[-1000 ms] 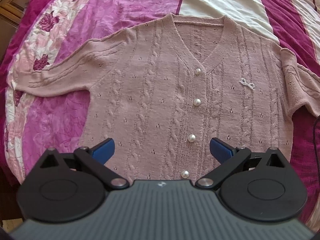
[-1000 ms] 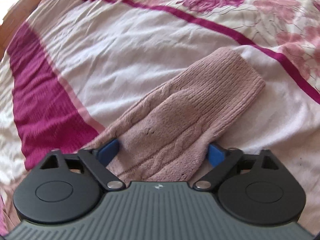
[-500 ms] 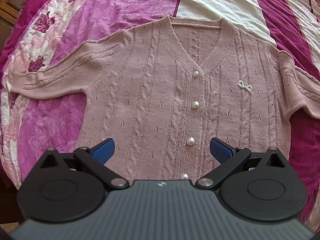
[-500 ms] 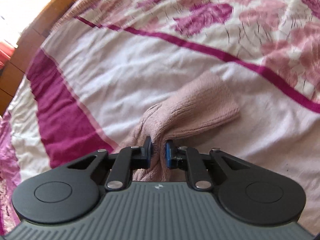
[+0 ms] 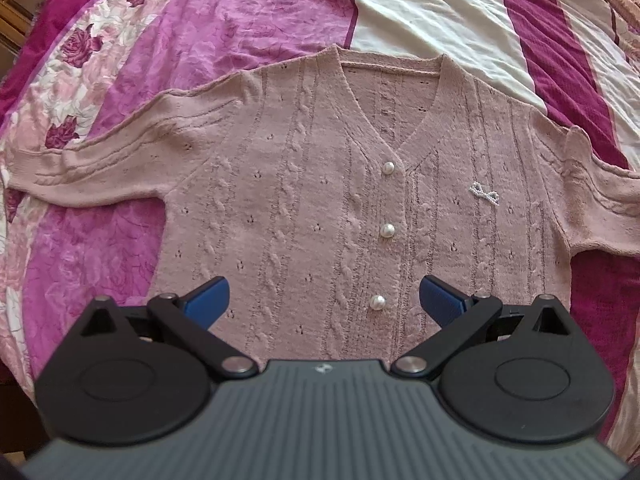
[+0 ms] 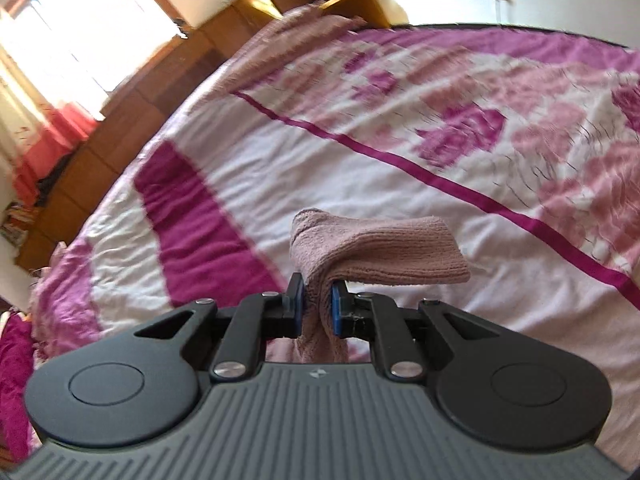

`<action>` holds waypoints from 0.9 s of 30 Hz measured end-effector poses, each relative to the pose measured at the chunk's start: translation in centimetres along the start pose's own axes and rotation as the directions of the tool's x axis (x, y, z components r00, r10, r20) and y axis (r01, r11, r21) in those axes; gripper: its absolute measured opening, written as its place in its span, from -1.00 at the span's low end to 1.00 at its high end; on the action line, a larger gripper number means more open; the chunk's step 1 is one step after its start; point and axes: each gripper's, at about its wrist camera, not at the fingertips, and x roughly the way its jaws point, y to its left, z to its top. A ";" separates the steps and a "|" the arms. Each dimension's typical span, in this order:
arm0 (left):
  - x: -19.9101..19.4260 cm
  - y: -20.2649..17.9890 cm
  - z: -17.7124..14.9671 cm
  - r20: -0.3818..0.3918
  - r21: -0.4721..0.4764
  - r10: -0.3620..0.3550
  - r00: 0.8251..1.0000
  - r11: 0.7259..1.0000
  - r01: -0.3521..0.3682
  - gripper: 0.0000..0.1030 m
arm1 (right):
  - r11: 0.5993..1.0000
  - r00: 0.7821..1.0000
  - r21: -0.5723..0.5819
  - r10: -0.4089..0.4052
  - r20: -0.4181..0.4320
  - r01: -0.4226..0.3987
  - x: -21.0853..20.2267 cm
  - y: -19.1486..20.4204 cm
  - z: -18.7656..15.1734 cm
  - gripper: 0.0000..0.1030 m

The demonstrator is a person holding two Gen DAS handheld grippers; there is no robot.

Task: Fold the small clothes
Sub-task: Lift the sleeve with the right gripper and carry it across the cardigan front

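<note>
A pink cable-knit cardigan (image 5: 320,184) with pearl buttons lies flat, front up, on the bed. Its left sleeve (image 5: 100,160) stretches out to the left. My left gripper (image 5: 322,300) is open and empty, hovering over the cardigan's lower hem. My right gripper (image 6: 317,304) is shut on the cardigan's right sleeve (image 6: 380,248) near the cuff and holds it lifted off the bedspread, the cuff flopping over to the right.
The bed is covered by a pink, magenta and white floral bedspread (image 5: 432,12). In the right wrist view a wooden shelf unit (image 6: 280,4) and a bright window (image 6: 68,32) stand beyond the bed's far edge.
My right gripper closed on the sleeve and lifted it off the bed, tilting upward. My left gripper drifted slightly over the cardigan and stayed open.
</note>
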 end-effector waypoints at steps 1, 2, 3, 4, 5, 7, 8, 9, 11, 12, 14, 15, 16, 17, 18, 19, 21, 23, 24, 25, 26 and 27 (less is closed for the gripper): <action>-0.1 0.2 0.0 0.001 0.000 -0.001 1.000 1.000 0.001 1.00 | 1.000 1.000 0.002 0.020 0.006 -0.020 -0.6 0.7 0.0 -0.72; -0.1 0.4 0.1 0.003 -0.002 -0.003 1.000 1.000 0.003 1.00 | 0.999 0.999 0.006 0.038 0.012 -0.038 -1.1 1.3 -0.1 -0.72; -0.1 0.7 0.2 0.006 -0.003 -0.003 1.000 1.000 0.003 1.00 | 0.999 0.998 0.008 0.054 0.020 -0.054 -1.7 2.0 -0.1 -0.72; -0.2 1.0 0.3 0.009 -0.006 -0.004 1.000 1.000 0.004 1.00 | 0.998 0.997 0.009 0.068 0.026 -0.068 -2.2 2.6 -0.2 -0.72; -0.2 1.2 0.4 0.011 -0.009 -0.005 1.000 1.000 0.005 1.00 | 0.996 0.996 0.009 0.085 0.032 -0.085 -2.7 3.4 -0.3 -0.72; -0.3 1.8 0.7 0.016 -0.018 -0.007 1.000 1.000 0.007 1.00 | 0.994 0.993 0.005 0.112 0.039 -0.112 -3.6 4.7 -0.4 -0.72; -0.3 2.1 0.8 0.018 -0.022 -0.007 1.000 1.000 0.008 1.00 | 0.992 0.991 0.003 0.125 0.041 -0.126 -4.1 5.4 -0.6 -0.72; -0.5 2.4 1.0 0.021 -0.025 -0.008 1.000 1.000 0.009 1.00 | 0.990 0.989 0.001 0.141 0.043 -0.142 -4.6 6.1 -0.7 -0.72; -0.7 3.0 1.2 0.031 -0.028 -0.010 0.999 1.000 0.011 1.00 | 0.986 0.985 -0.004 0.165 0.045 -0.165 -5.4 7.4 -1.2 -0.72; -0.8 3.3 1.3 0.035 -0.028 -0.011 0.999 1.000 0.012 1.00 | 0.984 0.983 -0.008 0.176 0.044 -0.175 -5.8 8.1 -1.4 -0.72; -1.1 3.9 1.5 0.044 -0.027 -0.015 0.999 1.000 0.016 1.00 | 0.980 0.979 -0.012 0.199 0.036 -0.198 -6.3 9.3 -1.9 -0.72; -1.2 4.2 1.5 0.048 -0.027 -0.014 0.999 1.000 0.016 1.00 | 0.978 0.977 -0.014 0.209 0.031 -0.209 -6.5 10.0 -2.3 -0.72; -1.3 4.4 1.6 0.051 -0.027 -0.013 0.999 1.000 0.015 1.00 | 0.976 0.975 -0.018 0.219 0.025 -0.218 -6.8 10.8 -2.7 -0.72; -1.3 4.7 1.6 0.054 -0.030 -0.013 0.998 0.999 0.014 1.00 | 0.974 0.974 -0.022 0.227 0.022 -0.227 -6.9 11.5 -3.1 -0.72; -1.4 5.1 1.6 0.055 -0.034 -0.013 0.998 0.999 0.014 1.00 | 0.971 0.971 -0.024 0.237 0.018 -0.236 -7.1 12.2 -3.5 -0.72; -1.4 5.5 1.6 0.055 -0.040 -0.013 0.998 0.999 0.016 1.00 | 0.969 0.969 -0.025 0.247 0.014 -0.247 -7.3 12.9 -3.9 -0.72; -1.4 6.2 1.4 0.055 -0.049 -0.016 0.998 0.999 0.018 1.00 | 0.964 0.964 -0.024 0.266 0.008 -0.266 -7.6 14.2 -4.6 -0.72; -1.3 7.0 1.3 0.055 -0.057 -0.015 0.998 0.998 0.018 1.00 | 0.958 0.958 -0.021 0.286 0.001 -0.286 -7.7 15.5 -5.4 -0.72; -1.3 7.4 1.2 0.055 -0.060 -0.014 0.998 0.998 0.017 1.00 | 0.955 0.956 -0.019 0.294 -0.003 -0.294 -7.8 16.2 -5.8 -0.72; -1.3 7.8 1.1 0.054 -0.064 -0.013 0.998 0.998 0.016 1.00 | 0.953 0.953 -0.018 0.303 -0.007 -0.303 -7.8 16.9 -6.3 -0.72; -1.3 8.2 1.0 0.053 -0.068 -0.011 0.999 0.998 0.015 1.00 | 0.950 0.950 -0.017 0.313 -0.013 -0.313 -7.9 17.6 -6.8 -0.72; -1.3 8.7 0.9 0.052 -0.073 -0.009 0.999 0.997 0.013 1.00 | 0.947 0.947 -0.018 0.320 -0.020 -0.320 -7.8 18.3 -7.2 -0.72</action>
